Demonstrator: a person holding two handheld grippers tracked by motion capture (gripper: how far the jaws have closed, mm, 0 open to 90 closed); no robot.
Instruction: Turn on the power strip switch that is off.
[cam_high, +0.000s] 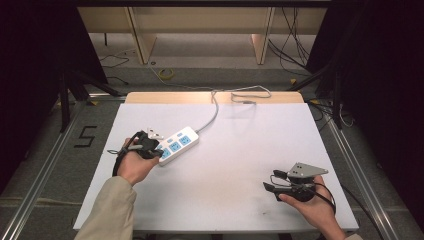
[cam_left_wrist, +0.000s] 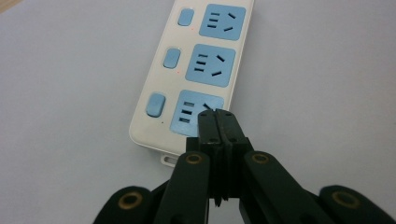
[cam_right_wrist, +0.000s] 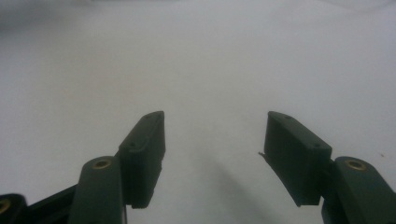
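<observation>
Power strip, white with blue socket faces, lies on the white table at about ten o'clock from the table's middle, slanted so that its far end points toward one o'clock; nearest the camera, at five o'clock, the right gripper rests low over bare tabletop in the person's right hand, its jaws spread wide with nothing between them, as the right gripper view confirms; at nine o'clock the left gripper is held in the left hand, its jaws pressed together with no gap and gripping nothing, their tips at the near end of the strip; in the left gripper view the closed tips sit on or just over the nearest blue socket, contact not certain; beside that socket is a blue switch button, and beyond it two more sockets with their buttons, none with a plug in it; farther off, the strip's grey cord runs toward twelve o'clock and loops at the table's far edge.
</observation>
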